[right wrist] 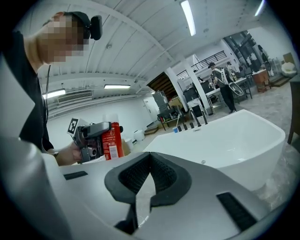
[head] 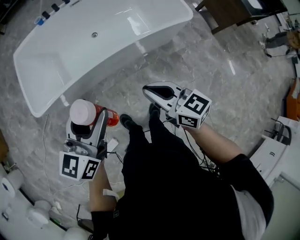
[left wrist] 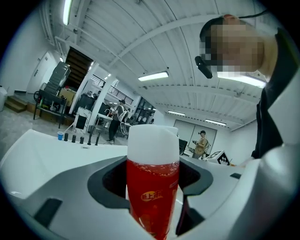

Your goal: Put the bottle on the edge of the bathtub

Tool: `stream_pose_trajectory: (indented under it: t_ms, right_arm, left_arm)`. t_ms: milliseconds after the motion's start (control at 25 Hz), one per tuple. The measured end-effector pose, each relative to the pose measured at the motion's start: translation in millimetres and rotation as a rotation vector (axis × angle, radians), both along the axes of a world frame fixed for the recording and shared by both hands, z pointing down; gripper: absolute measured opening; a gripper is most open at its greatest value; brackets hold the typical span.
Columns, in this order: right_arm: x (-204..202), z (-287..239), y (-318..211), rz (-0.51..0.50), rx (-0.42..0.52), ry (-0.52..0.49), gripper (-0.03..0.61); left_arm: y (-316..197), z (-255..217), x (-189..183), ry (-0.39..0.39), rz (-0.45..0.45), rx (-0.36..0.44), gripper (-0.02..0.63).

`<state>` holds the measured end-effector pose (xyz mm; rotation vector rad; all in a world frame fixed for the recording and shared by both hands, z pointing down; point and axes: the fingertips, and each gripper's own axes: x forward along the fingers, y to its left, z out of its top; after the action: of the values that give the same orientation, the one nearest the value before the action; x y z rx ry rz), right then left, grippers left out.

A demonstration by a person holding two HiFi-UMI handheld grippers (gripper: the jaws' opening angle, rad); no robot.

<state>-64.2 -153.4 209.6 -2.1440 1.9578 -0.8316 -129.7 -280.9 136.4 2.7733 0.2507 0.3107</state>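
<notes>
A red bottle (head: pixel 84 112) with a white cap stands upright between the jaws of my left gripper (head: pixel 88 125), which is shut on it over the grey floor, short of the tub's near rim. In the left gripper view the bottle (left wrist: pixel 152 187) fills the middle, with the white bathtub (left wrist: pixel 42 159) behind it. The bathtub (head: pixel 93 42) lies across the top of the head view. My right gripper (head: pixel 152 90) hovers to the right, shut and holding nothing. From the right gripper view, the closed gripper (right wrist: pixel 149 161) has the bottle (right wrist: pixel 111 139) to its left and the bathtub (right wrist: pixel 225 140) to its right.
Dark tap fittings (head: pixel 49 11) and a blue cup (head: pixel 39 20) sit on the tub's far rim. A wooden cabinet (head: pixel 229 11) stands at the top right, white fixtures (head: pixel 276 154) at the right, paper rolls (head: pixel 9 187) at the lower left. Cables trail on the floor.
</notes>
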Motion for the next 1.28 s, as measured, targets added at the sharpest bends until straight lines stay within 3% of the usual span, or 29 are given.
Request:
stream_pose_trajectory:
  t_ms: [240,400,760,920,1280]
  right_arm:
    - [3.7,24.5,9.2,-0.021,0.015,-0.080,0.028]
    - [-1.2,45.8,12.3,-0.057,0.018,-0.085,0.028]
    - [16.2,121.6,14.0,-0.021,0.029,-0.082,0.028]
    - [29.3,175.4,15.5,0.019,-0.004,-0.075,0.028]
    - [35.4,273.4,5.9,0.045,-0.031,-0.120,0.028]
  left_arm:
    - [19.6,37.0,20.5,-0.027,0.013,0.011,0.296]
    - [33.8,69.7,24.4,-0.077,0.029,0.021,0.296]
    - [50.6,149.2,50.1,-0.111,0.058,-0.019,0.296]
    - [55.6,200.4,61.1,-0.101,0.089,-0.036,0.296]
    - [45.1,326.9,79.4,-0.198,0.120,-0.041,0.296]
